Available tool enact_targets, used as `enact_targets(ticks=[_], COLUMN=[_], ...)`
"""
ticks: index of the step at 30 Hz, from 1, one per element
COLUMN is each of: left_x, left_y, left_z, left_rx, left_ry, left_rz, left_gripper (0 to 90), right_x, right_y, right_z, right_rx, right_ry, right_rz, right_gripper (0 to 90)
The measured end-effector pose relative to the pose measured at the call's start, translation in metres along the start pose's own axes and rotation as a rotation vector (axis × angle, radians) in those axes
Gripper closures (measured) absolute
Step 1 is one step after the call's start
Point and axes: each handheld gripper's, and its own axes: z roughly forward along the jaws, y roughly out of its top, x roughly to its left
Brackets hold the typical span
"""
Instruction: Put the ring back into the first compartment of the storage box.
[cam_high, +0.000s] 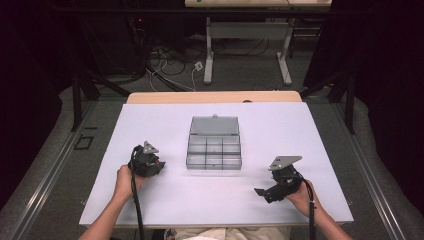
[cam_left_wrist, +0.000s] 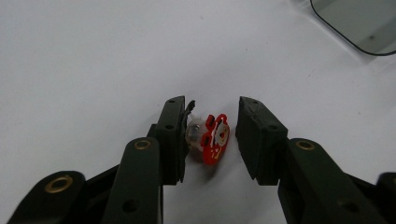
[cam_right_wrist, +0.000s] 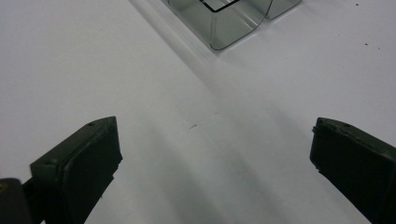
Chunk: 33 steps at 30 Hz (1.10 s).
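Observation:
A small red part (cam_left_wrist: 215, 140) with a pale round piece on it lies on the white table sheet (cam_high: 170, 200), between the jaws of my left gripper (cam_left_wrist: 212, 107). The left jaw touches the part, while a narrow gap separates it from the right jaw. In the high view the left gripper (cam_high: 156, 166) rests on the sheet to the left of the clear compartment box (cam_high: 214, 159). My right gripper (cam_right_wrist: 215, 135) stands wide open over bare sheet with nothing between its jaws. In the high view the right gripper (cam_high: 262, 194) sits to the right of the box and nearer the front.
The box's lid (cam_high: 214, 126) lies open at its far side. A rounded corner of the box (cam_left_wrist: 359, 23) shows at the upper right of the left gripper view. A box corner (cam_right_wrist: 233, 23) stands ahead of the right jaws. Beyond the far table edge are cables and a frame on the floor.

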Motion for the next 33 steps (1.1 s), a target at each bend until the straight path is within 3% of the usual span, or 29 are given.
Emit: enact_targets(ticks=[10, 33], left_x=[-0.0012, -0.0006], left_y=[0.0011, 0.0031], left_z=[0.0007, -0.0046], left_rx=[-0.001, -0.001], left_ry=[0.004, -0.015], left_rz=[0.014, 0.026], left_gripper=[70.2, 70.9], right_x=[0.0002, 0.0008], right_y=[0.0000, 0.0004], right_z=[-0.0001, -0.0004], right_rx=[0.000, -0.009], right_ry=[-0.002, 0.002], right_rz=[-0.001, 0.008], right_gripper=[1.3, 1.4])
